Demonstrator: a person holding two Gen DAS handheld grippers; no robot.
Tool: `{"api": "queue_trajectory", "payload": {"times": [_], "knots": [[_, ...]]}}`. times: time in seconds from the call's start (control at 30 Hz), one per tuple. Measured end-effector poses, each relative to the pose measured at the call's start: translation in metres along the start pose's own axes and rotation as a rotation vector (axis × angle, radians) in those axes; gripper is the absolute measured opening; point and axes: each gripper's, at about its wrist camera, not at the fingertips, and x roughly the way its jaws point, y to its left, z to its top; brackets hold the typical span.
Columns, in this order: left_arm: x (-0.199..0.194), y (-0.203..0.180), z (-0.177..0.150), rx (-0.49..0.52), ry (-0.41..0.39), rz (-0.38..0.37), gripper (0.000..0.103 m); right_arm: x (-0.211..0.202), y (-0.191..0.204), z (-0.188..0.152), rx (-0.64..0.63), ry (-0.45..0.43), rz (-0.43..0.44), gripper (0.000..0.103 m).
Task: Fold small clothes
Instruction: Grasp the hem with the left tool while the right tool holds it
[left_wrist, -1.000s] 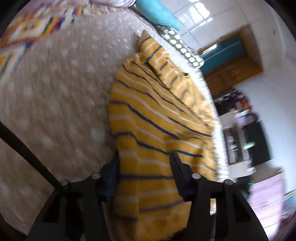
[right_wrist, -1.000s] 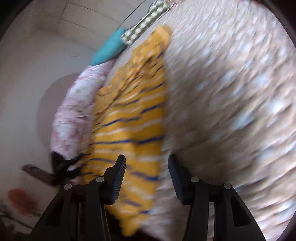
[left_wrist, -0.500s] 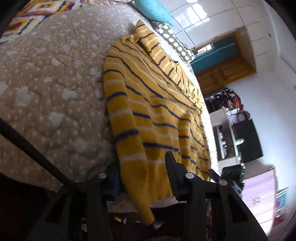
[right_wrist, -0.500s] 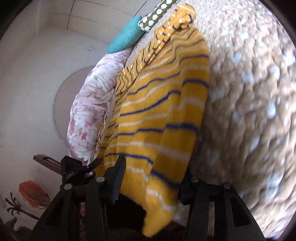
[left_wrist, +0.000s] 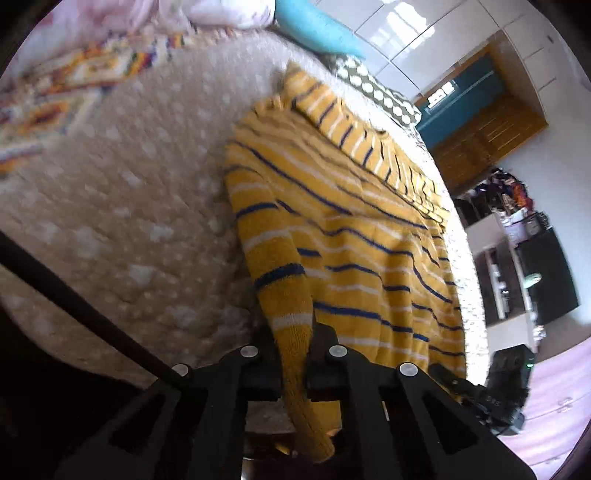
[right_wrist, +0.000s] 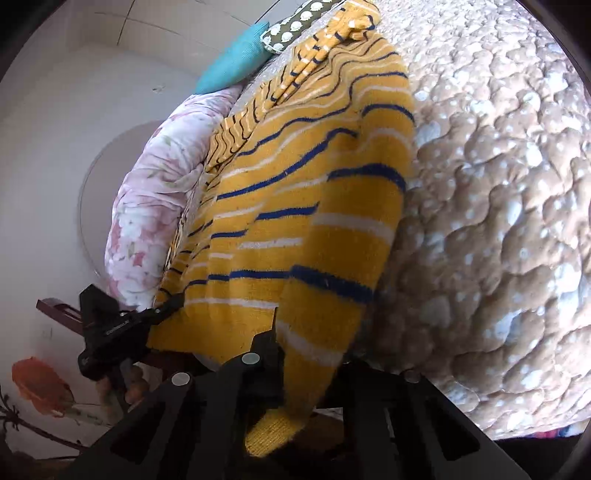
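A yellow sweater with blue and white stripes (left_wrist: 343, 229) lies spread on a beige dotted bedspread (left_wrist: 110, 206). My left gripper (left_wrist: 293, 354) is shut on the sweater's near sleeve, which hangs down over the bed edge between the fingers. In the right wrist view the same sweater (right_wrist: 306, 192) shows with its other sleeve. My right gripper (right_wrist: 314, 354) is shut on that sleeve near the cuff, which hangs below. The other gripper (right_wrist: 107, 332) shows at the left, at the sweater's hem.
A teal pillow (left_wrist: 317, 33) and a dotted green pillow (left_wrist: 376, 88) lie at the bed's far end. A pink floral quilt (right_wrist: 155, 199) lies beside the sweater. A patterned blanket (left_wrist: 55, 99) lies far left. Shelves and a dark cabinet (left_wrist: 543, 273) stand beyond the bed.
Both grippers have closed on the sweater's sleeves at the bed edge. Half a second ago their jaws stood apart around the cloth.
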Motion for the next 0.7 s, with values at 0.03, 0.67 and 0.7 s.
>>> {"api": "queue_trajectory", "payload": {"times": [0.03,0.67,0.7], "knots": [[-0.008,-0.002,-0.001,0.018,-0.01,0.008,0.007,-0.005,0.008,-0.002,-0.042,0.004,-0.024,0.008],[-0.045,-0.027,0.047,0.141,-0.133,0.026,0.006,-0.041,0.055,0.03,-0.282,-0.07,-0.026,0.006],[-0.04,-0.038,0.072,0.172,-0.17,0.05,0.006,-0.042,0.06,0.05,-0.297,-0.106,-0.036,0.006]]}}
